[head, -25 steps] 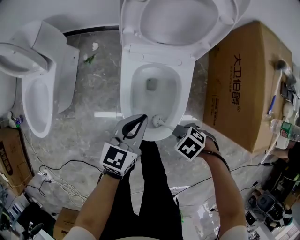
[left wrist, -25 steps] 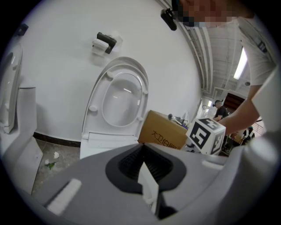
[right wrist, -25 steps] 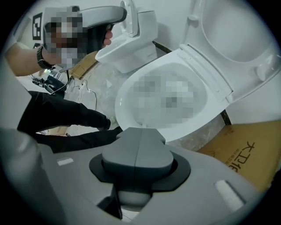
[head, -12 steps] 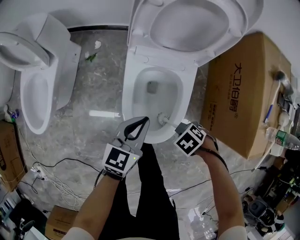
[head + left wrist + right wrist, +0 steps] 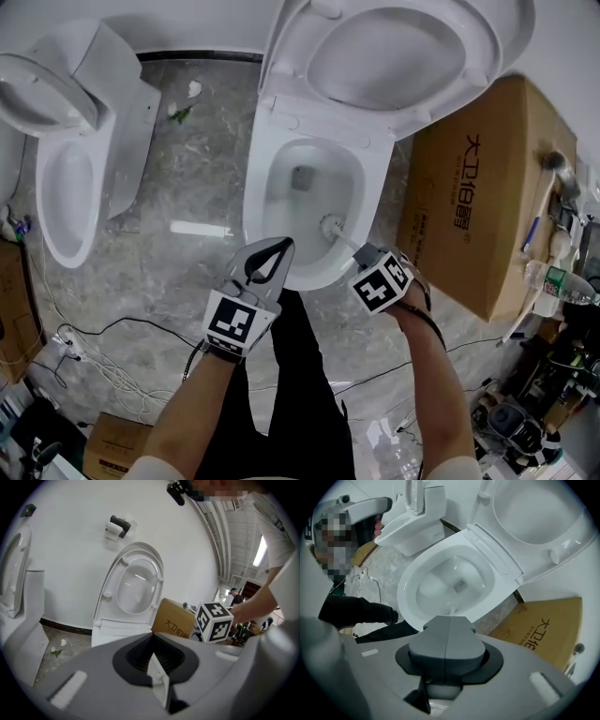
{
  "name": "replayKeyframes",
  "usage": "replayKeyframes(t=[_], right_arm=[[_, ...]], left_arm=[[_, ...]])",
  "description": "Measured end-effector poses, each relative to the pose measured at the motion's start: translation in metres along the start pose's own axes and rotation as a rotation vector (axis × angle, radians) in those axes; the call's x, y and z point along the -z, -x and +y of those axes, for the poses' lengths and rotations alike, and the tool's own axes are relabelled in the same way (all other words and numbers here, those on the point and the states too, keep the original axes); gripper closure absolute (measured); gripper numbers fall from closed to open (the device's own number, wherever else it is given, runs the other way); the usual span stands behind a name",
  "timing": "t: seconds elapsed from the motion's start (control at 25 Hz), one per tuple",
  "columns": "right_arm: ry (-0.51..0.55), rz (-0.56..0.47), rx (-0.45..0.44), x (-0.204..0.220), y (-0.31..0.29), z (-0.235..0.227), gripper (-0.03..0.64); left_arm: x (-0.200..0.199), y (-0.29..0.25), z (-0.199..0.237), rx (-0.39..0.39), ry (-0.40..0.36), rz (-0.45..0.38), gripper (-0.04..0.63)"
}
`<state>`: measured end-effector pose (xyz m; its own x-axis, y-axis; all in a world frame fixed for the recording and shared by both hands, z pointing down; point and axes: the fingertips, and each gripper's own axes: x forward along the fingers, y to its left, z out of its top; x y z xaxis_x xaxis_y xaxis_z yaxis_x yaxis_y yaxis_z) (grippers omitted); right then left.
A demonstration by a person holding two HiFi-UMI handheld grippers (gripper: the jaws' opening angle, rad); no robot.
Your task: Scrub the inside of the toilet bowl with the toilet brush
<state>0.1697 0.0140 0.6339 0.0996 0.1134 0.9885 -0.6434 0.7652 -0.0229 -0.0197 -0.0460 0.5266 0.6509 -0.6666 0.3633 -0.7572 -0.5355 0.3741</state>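
Just short of the near rim of the toilet bowl (image 5: 251,211), the left claw (image 5: 278,246) stays clenched on what looks like a white scrap (image 5: 158,679). The right claw (image 5: 361,255) grips the toilet brush (image 5: 333,225). Its head has slid farther up the bowl's right inner wall, so the scrubbing appears to be progressing.

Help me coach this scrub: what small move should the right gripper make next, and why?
Probably sweep the toilet brush leftward along the near wall: the right gripper, shut on its handle, holds the head at the toilet bowl's near-right side.
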Motion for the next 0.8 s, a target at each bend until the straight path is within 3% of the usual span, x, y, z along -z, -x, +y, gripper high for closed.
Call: replayKeyframes(t=[0.36,0.8], right_arm=[[-0.143,-0.047,0.128,-0.004,-0.005,-0.014,0.449],[-0.478,-0.249,0.226,-0.014,-0.017,-0.035,0.449]], left_arm=[[0.006,0.006,0.003,0.021,-0.013,0.011,0.591],[0.016,0.006,0.000,0.053,-0.040,0.037,0.590]])
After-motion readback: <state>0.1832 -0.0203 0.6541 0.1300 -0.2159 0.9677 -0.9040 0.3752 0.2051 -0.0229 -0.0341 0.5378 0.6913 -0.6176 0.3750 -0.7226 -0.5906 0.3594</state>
